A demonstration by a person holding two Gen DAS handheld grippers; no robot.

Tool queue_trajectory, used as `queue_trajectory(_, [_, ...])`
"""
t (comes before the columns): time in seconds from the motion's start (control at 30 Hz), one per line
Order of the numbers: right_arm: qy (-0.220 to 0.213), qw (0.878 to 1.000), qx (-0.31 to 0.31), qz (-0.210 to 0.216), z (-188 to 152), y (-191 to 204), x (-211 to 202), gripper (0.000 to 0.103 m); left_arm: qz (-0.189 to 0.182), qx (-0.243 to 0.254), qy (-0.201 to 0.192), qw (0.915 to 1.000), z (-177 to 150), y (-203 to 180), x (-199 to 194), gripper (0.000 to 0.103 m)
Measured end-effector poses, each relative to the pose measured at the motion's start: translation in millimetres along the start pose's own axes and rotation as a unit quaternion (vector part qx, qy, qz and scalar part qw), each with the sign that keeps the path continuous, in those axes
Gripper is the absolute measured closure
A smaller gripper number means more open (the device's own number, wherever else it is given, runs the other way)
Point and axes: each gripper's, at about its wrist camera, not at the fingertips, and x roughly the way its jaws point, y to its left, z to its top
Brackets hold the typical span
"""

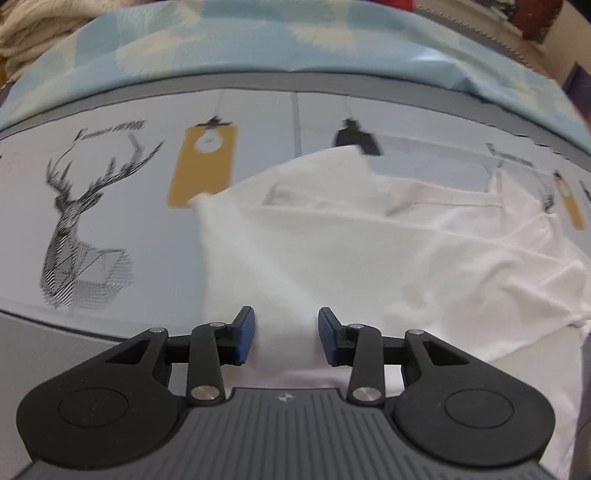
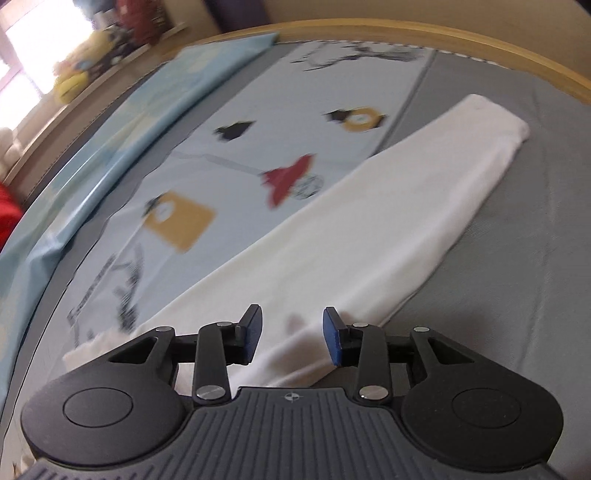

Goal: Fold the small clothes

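Two tools were in use, one per hand, each with two blue-padded fingers. The left tool [image 1: 286, 334] pointed steeply down with its jaws partly apart; white cloth lay in the gap under them, and the pads stood clear of it on both sides. The right tool [image 2: 291, 334] was likewise tilted down, its jaws standing at a similar middling gap over the near end of the cloth, with neither pad pressing on it.

One white garment [image 1: 369, 251] was the only piece of clothing being worked. In the left wrist view it spread loosely from the fingers [image 1: 247, 328] out to the right, rumpled, with seams and a folded corner showing. In the right wrist view the same garment [image 2: 388, 229] appeared as a long narrow band, its long axis running from the tool diagonally up and to the right, ending in a squared-off edge.

It lay on a bed covered by a grey printed sheet [image 1: 110, 184] showing a deer head and hanging lamps. A light blue blanket [image 1: 258, 40] lay beyond it, and a wooden bed frame [image 2: 443, 33] curved along the far edge.
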Motion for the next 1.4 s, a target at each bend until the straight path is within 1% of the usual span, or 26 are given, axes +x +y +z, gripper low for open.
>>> queue_trajectory(0.07, [-0.004, 1.000, 0.008, -0.012, 14, -21, 7, 0.059, -0.007, 0.014, 0.008, 0.9998, -3, -8, 5, 0.054])
queue_trajectory(0.17, [-0.006, 0.999, 0.029, -0.037, 36, -59, 17, 0.057, 0.006, 0.041, 0.039, 0.9984, -13, -17, 18, 0.053])
queue_trajectory(0.2, [-0.008, 0.998, 0.038, -0.046, 42, -72, 20, 0.057, 0.013, 0.049, 0.042, 0.9978, -16, -21, 19, 0.053])
queue_trajectory(0.27, [-0.009, 0.996, 0.061, -0.068, 56, -98, 27, 0.055, 0.016, 0.058, 0.039, 0.9974, -17, -24, 18, 0.053])
queue_trajectory(0.33, [-0.007, 0.993, 0.084, -0.081, 68, -120, 34, 0.053, 0.005, 0.060, 0.032, 0.9977, -18, -28, 15, 0.051])
queue_trajectory(0.4, [-0.001, 0.991, 0.107, -0.084, 80, -140, 42, 0.049, 0.002, 0.065, 0.028, 0.9975, -18, -33, 13, 0.050])
queue_trajectory(0.47, [-0.002, 0.990, 0.122, -0.073, 90, -156, 44, 0.049, 0.001, 0.070, 0.028, 0.9972, -18, -38, 13, 0.050])
queue_trajectory(0.53, [-0.013, 0.988, 0.133, -0.075, 99, -163, 46, 0.049, 0.000, 0.072, 0.028, 0.9970, -19, -42, 12, 0.050])
queue_trajectory(0.6, [-0.023, 0.986, 0.142, -0.081, 103, -169, 47, 0.051, -0.001, 0.074, 0.027, 0.9969, -19, -43, 12, 0.050])
queue_trajectory(0.63, [-0.029, 0.985, 0.146, -0.084, 103, -170, 47, 0.061, -0.002, 0.074, 0.026, 0.9969, -20, -44, 12, 0.050])
queue_trajectory(0.67, [-0.036, 0.985, 0.147, -0.088, 103, -170, 48, 0.087, -0.003, 0.075, 0.026, 0.9969, -20, -44, 11, 0.050])
queue_trajectory(0.7, [-0.042, 0.985, 0.145, -0.089, 102, -169, 47, 0.099, -0.003, 0.075, 0.025, 0.9969, -20, -44, 10, 0.050])
queue_trajectory(0.73, [-0.051, 0.984, 0.143, -0.088, 102, -167, 45, 0.102, -0.004, 0.074, 0.024, 0.9970, -20, -44, 9, 0.050])
queue_trajectory(0.8, [-0.082, 0.984, 0.127, -0.092, 102, -154, 36, 0.102, -0.005, 0.073, 0.021, 0.9971, -20, -42, 6, 0.050])
queue_trajectory(0.87, [-0.135, 0.984, 0.079, -0.090, 100, -125, 17, 0.102, -0.006, 0.071, 0.020, 0.9973, -21, -39, 3, 0.050])
queue_trajectory(0.97, [-0.191, 0.981, 0.011, -0.036, 90, -71, -15, 0.102, -0.006, 0.067, 0.016, 0.9976, -22, -32, -1, 0.050])
queue_trajectory(1.0, [-0.205, 0.979, -0.015, -0.010, 83, -50, -27, 0.102, -0.005, 0.064, 0.015, 0.9978, -22, -29, -2, 0.050])
queue_trajectory(1.07, [-0.221, 0.970, -0.080, 0.061, 59, -3, -50, 0.102, -0.001, 0.055, 0.011, 0.9984, -21, -20, -5, 0.050])
queue_trajectory(1.1, [-0.224, 0.962, -0.122, 0.101, 42, 23, -62, 0.102, 0.003, 0.047, 0.008, 0.9988, -20, -16, -7, 0.050])
queue_trajectory(1.13, [-0.223, 0.949, -0.168, 0.145, 23, 48, -73, 0.102, 0.005, 0.041, 0.007, 0.9991, -19, -11, -8, 0.050])
queue_trajectory(1.17, [-0.218, 0.935, -0.207, 0.188, 2, 71, -84, 0.102, 0.006, 0.033, 0.004, 0.9994, -18, -6, -9, 0.050])
queue_trajectory(1.23, [-0.181, 0.900, -0.282, 0.280, -46, 113, -102, 0.102, 0.008, 0.015, 0.000, 0.9999, -15, 3, -11, 0.050])
queue_trajectory(1.27, [-0.152, 0.879, -0.320, 0.321, -70, 130, -107, 0.102, 0.009, 0.004, -0.002, 0.9999, -13, 8, -12, 0.050])
queue_trajectory(1.3, [-0.115, 0.855, -0.358, 0.359, -96, 146, -112, 0.101, 0.010, -0.005, -0.003, 0.9999, -12, 13, -13, 0.050])
queue_trajectory(1.33, [-0.071, 0.826, -0.398, 0.392, -122, 160, -115, 0.101, 0.010, -0.018, -0.004, 0.9998, -10, 18, -14, 0.050])
queue_trajectory(1.4, [0.007, 0.777, -0.463, 0.427, -168, 176, -118, 0.100, 0.006, -0.044, -0.006, 0.9990, -6, 27, -15, 0.050])
